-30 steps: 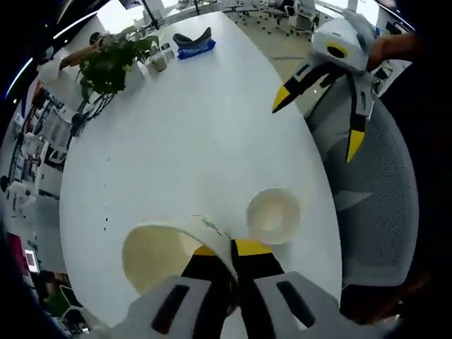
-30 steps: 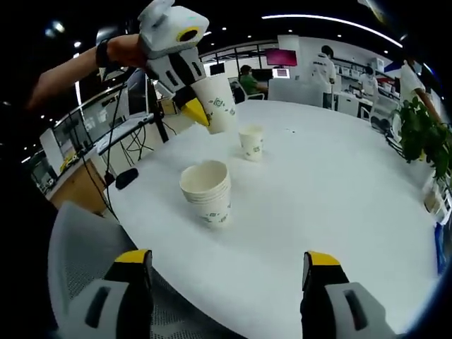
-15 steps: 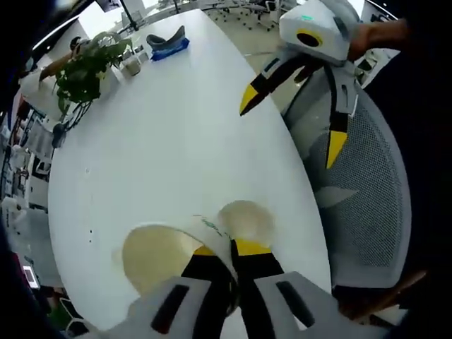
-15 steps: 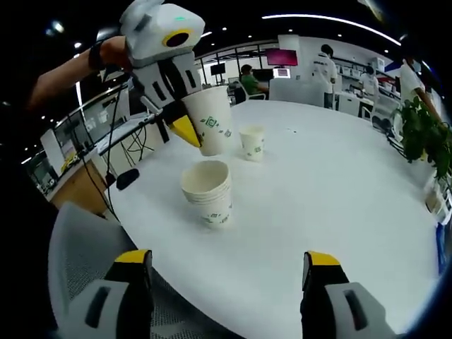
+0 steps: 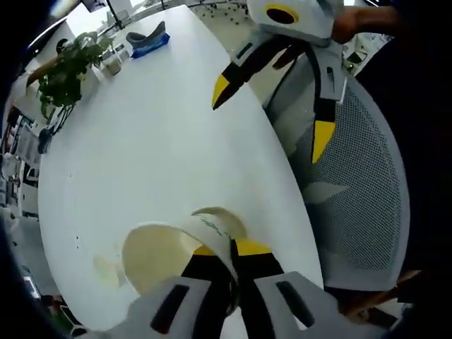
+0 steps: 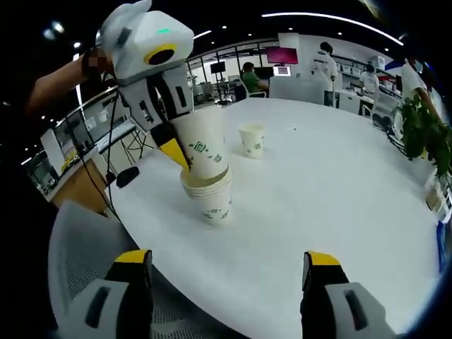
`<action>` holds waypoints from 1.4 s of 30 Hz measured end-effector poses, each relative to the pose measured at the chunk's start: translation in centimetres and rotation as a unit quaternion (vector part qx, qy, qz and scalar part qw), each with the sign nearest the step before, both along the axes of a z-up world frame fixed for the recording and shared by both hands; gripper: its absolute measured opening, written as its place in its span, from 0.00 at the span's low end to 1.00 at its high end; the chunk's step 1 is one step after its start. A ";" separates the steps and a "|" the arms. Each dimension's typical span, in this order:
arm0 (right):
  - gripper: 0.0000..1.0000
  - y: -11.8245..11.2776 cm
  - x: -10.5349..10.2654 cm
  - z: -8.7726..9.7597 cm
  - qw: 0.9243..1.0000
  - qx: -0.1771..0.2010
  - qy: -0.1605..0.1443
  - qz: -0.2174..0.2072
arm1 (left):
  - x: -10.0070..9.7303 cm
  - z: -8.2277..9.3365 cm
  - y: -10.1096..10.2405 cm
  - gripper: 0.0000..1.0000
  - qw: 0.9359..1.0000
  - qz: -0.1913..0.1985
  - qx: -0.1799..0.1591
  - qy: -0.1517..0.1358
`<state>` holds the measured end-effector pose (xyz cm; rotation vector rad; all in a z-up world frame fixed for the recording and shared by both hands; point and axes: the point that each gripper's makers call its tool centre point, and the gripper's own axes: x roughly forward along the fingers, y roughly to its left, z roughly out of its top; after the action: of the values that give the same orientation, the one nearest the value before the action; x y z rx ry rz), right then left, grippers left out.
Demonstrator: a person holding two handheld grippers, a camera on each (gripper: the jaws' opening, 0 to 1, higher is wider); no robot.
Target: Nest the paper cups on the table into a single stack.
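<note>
White table point(image 6: 339, 212), one stack point(image 6: 209, 195), one loose cup point(image 6: 252, 140)

Open office: white oval table point(image 6: 339, 212), grey mesh chair point(image 5: 360, 191), ceiling strip lights point(image 6: 318, 19).

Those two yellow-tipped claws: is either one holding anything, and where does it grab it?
The left gripper holds a paper cup by its rim, one jaw inside, one outside, over the stack. The right gripper is open, holding nothing.
</note>
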<state>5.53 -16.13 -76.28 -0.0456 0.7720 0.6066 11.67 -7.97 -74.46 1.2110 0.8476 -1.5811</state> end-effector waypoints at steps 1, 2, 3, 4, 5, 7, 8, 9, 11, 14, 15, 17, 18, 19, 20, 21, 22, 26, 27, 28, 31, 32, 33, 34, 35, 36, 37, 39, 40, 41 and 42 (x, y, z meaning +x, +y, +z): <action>0.88 0.0 0.0 0.0 1.000 -0.001 0.000 0.000 | -0.1 -0.2 0.0 0.00 1.000 0.001 0.001 0.002; 0.88 0.0 -0.1 -0.1 1.000 -0.001 0.001 0.000 | -0.1 -0.3 0.0 0.00 1.000 0.000 0.002 0.002; 0.88 0.0 -0.1 -0.1 1.000 -0.001 0.001 0.000 | -0.2 -0.4 0.0 0.00 1.000 0.000 0.003 0.003; 0.88 0.0 -0.1 -0.1 1.000 0.000 0.001 0.000 | -0.4 -0.4 -0.1 0.00 1.000 0.000 0.004 0.004; 0.88 0.0 -0.1 -0.2 1.000 0.000 0.002 0.000 | -0.5 -0.4 -0.2 0.00 1.000 0.000 0.004 0.004; 0.88 0.0 -0.1 -0.2 1.000 -0.001 0.002 0.000 | -0.7 -0.4 -0.2 0.00 1.000 -0.001 0.005 0.008; 0.88 0.0 -0.1 -0.2 1.000 0.000 0.002 0.000 | -0.8 -0.5 -0.3 0.00 1.000 -0.001 0.005 0.010; 0.88 0.0 -0.2 -0.2 1.000 0.000 0.002 0.000 | -0.9 -0.5 -0.3 0.00 1.000 -0.001 0.005 0.011; 0.88 -0.1 -0.2 -0.2 1.000 -0.001 0.003 0.000 | -1.0 -0.5 -0.3 0.00 1.000 -0.002 0.006 0.012; 0.88 -0.1 -0.2 -0.1 1.000 0.000 0.003 0.000 | -1.2 -0.8 -0.2 0.00 1.000 -0.004 0.008 0.016; 0.88 -0.1 -0.3 -0.2 1.000 -0.001 0.003 0.000 | -1.3 -0.8 -0.1 0.00 1.000 -0.007 0.009 0.017; 0.88 -0.1 -0.3 -0.1 1.000 0.000 0.004 0.000 | -1.4 -0.8 -0.1 0.00 1.000 -0.014 0.010 0.013; 0.88 -0.1 -0.3 -0.1 1.000 0.000 0.004 0.000 | -1.4 -0.8 -0.2 0.00 1.000 -0.014 0.010 0.013; 0.88 -0.1 -0.4 0.0 1.000 0.000 0.004 0.000 | -1.4 -0.8 -0.2 0.00 1.000 -0.015 0.009 0.014; 0.88 -0.1 -0.4 0.0 1.000 -0.001 0.004 0.000 | -1.4 -0.8 -0.2 0.00 1.000 -0.016 0.010 0.014; 0.88 0.0 -0.5 0.1 1.000 0.000 0.004 0.000 | -1.4 -1.0 -0.2 0.00 1.000 -0.016 0.010 0.014; 0.88 0.0 -0.5 0.1 1.000 0.000 0.004 0.001 | -1.3 -1.1 -0.1 0.00 1.000 -0.018 0.011 0.013; 0.88 0.0 -0.5 0.0 1.000 0.000 0.004 0.000 | -1.5 -0.9 -0.1 0.00 1.000 -0.025 0.014 0.014; 0.88 0.0 -0.4 0.0 1.000 0.000 0.004 0.000 | -1.5 -0.9 -0.1 0.02 0.999 -0.026 0.014 0.015; 0.88 0.0 -0.4 0.0 1.000 0.000 0.004 0.000 | -1.4 -1.2 0.1 0.02 0.999 -0.027 0.014 0.016; 0.88 0.0 -0.4 -0.1 1.000 0.002 0.004 0.000 | -1.4 -1.0 0.0 0.02 0.999 -0.028 0.015 0.013; 0.88 0.0 -0.4 -0.1 1.000 0.002 0.004 0.000 | -1.3 -1.1 0.0 0.02 0.999 -0.028 0.015 0.013; 0.88 0.0 -0.5 -0.1 1.000 0.002 0.005 0.000 | -1.4 -1.0 -0.1 0.02 0.999 -0.029 0.016 0.014; 0.88 0.0 -0.5 -0.1 1.000 0.002 0.005 0.000 | -1.5 -0.8 -0.2 0.02 0.999 -0.029 0.016 0.013; 0.88 0.0 -0.5 -0.1 1.000 0.002 0.005 0.000 | -1.6 -0.7 -0.2 0.02 0.999 -0.031 0.017 0.012; 0.88 0.0 -0.5 -0.2 1.000 0.001 0.005 0.000 | -1.6 -0.7 -0.2 0.02 0.999 -0.032 0.017 0.012; 0.88 -0.1 -0.5 -0.2 1.000 0.001 0.005 0.000 | -1.6 -0.6 -0.2 0.02 0.999 -0.032 0.018 0.012; 0.88 -0.1 -0.5 -0.2 1.000 0.002 0.005 -0.001 | -1.5 -0.7 -0.1 0.03 0.999 -0.034 0.017 0.012; 0.88 -0.1 -0.4 -0.2 1.000 0.002 0.005 -0.002 | -1.4 -0.8 0.0 0.04 0.999 -0.034 0.016 0.012; 0.88 -0.1 -0.4 -0.2 1.000 0.001 0.006 -0.001 | -1.4 -0.6 0.0 0.04 0.999 -0.034 0.016 0.012; 0.88 -0.2 -0.4 -0.2 1.000 0.001 0.006 -0.001 | -1.5 -0.4 -0.1 0.04 0.999 -0.035 0.016 0.011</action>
<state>5.09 -16.28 -76.53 -0.0388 0.7821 0.6055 10.19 -8.04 -74.89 1.2598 0.8570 -1.6451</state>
